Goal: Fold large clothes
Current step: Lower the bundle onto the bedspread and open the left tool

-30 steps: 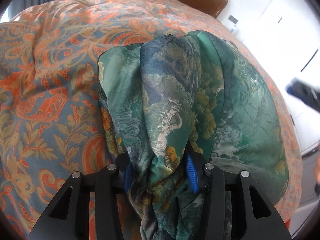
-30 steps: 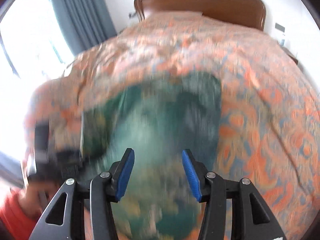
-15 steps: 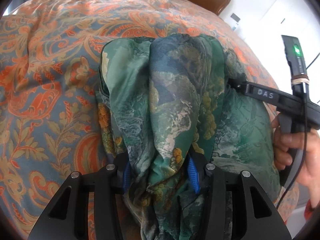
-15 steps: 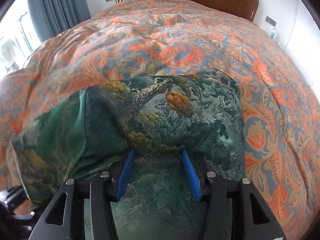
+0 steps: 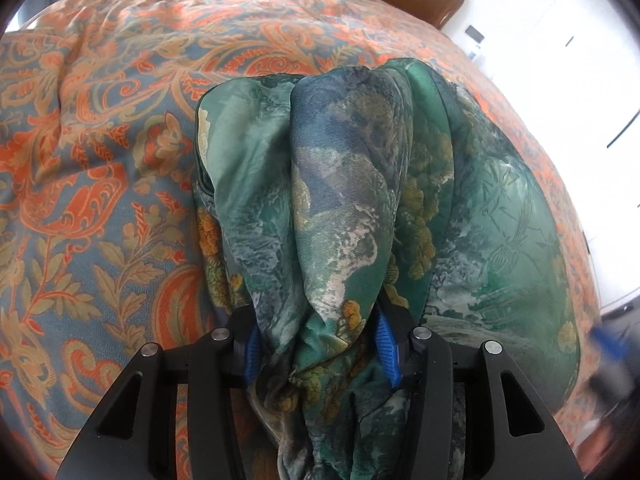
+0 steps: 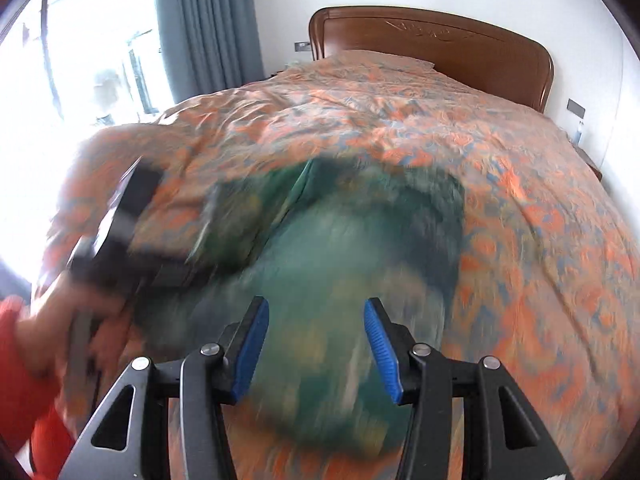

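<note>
A large green garment with a painted landscape print (image 5: 344,208) lies bunched on the orange paisley bedspread (image 5: 100,152). My left gripper (image 5: 318,346) is shut on a thick bunched fold of it, which hangs between the blue pads. In the right wrist view the garment (image 6: 352,264) is blurred by motion below my right gripper (image 6: 316,344), which is open and empty, raised above the cloth. The left gripper's dark body (image 6: 120,224) and the hand holding it show blurred at the left.
The wooden headboard (image 6: 432,44) stands at the far end of the bed. Blue-grey curtains (image 6: 204,28) and a bright window are at the left. A white wall with a socket plate (image 6: 576,108) is at the right.
My right gripper has pulled back and up from the garment and its view is now blurred. It has dropped to the lower right edge of the left wrist view. The left gripper keeps its hold.
</note>
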`<action>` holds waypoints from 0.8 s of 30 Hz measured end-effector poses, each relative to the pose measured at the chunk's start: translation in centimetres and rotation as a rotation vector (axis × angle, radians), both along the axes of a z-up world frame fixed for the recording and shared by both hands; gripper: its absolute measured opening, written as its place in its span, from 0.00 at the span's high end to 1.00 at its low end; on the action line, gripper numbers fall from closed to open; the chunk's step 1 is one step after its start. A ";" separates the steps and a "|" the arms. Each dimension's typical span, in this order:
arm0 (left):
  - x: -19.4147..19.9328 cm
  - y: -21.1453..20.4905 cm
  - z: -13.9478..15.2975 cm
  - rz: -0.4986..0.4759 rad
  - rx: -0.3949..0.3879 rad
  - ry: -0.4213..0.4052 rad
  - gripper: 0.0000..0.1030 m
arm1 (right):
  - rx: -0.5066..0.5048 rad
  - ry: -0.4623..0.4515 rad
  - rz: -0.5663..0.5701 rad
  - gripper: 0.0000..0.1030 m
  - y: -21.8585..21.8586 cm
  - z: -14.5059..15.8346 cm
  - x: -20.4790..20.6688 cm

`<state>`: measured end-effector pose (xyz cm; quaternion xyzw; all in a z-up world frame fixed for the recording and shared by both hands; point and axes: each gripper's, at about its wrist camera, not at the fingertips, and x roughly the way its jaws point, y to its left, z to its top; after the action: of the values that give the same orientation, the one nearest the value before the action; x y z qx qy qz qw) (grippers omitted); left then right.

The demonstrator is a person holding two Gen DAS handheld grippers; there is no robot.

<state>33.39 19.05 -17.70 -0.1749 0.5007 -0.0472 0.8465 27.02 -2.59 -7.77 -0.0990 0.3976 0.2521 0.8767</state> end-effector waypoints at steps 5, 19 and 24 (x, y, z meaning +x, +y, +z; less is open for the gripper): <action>0.0 -0.2 0.1 -0.002 0.023 0.005 0.52 | 0.012 0.039 -0.090 0.51 -2.0 -5.4 -2.8; -2.4 -0.5 3.0 0.068 0.040 -0.066 0.16 | -0.035 -0.053 -0.147 0.40 -1.6 -4.0 -5.5; -4.9 1.0 6.6 0.061 -0.031 -0.135 0.13 | 0.026 -0.089 -0.165 0.37 -3.7 -1.7 -8.5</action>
<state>28.45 20.00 -11.08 -0.1994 0.4361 -0.0407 0.8766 18.54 -6.28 -9.44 -0.0656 0.3616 0.1794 0.9126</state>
